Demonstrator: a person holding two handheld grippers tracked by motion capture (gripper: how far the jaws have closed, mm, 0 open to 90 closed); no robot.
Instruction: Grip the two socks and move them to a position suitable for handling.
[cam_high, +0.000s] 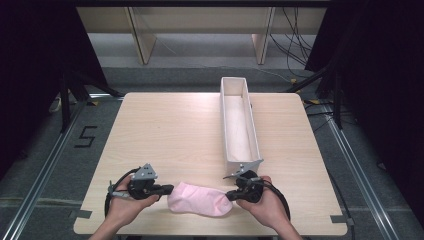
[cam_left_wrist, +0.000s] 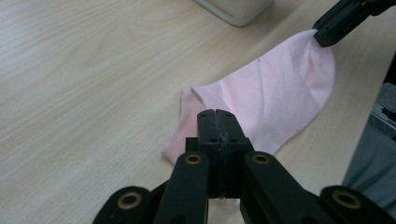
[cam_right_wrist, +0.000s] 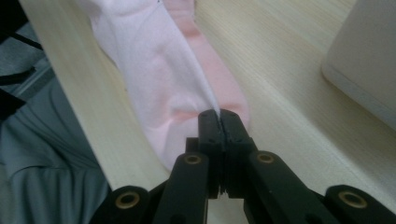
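Note:
A pink sock (cam_high: 200, 199) lies stretched sideways near the table's front edge. My left gripper (cam_high: 169, 189) is shut on its left end, the cuff end. In the left gripper view the jaws (cam_left_wrist: 215, 113) are pressed together over the sock (cam_left_wrist: 280, 88). My right gripper (cam_high: 231, 195) is shut on the sock's right end. In the right gripper view a fold of the sock (cam_right_wrist: 159, 70) runs up into the shut tips (cam_right_wrist: 219, 113). The right gripper (cam_left_wrist: 327, 35) also appears in the left gripper view, pinching the toe end.
A long, narrow white box (cam_high: 244, 165) stands open-topped on the wooden table (cam_high: 165, 135), running from just behind my right hand toward the far edge. Its corner (cam_left_wrist: 238, 9) and side (cam_right_wrist: 364, 60) show close to the sock. Dark stands flank the table.

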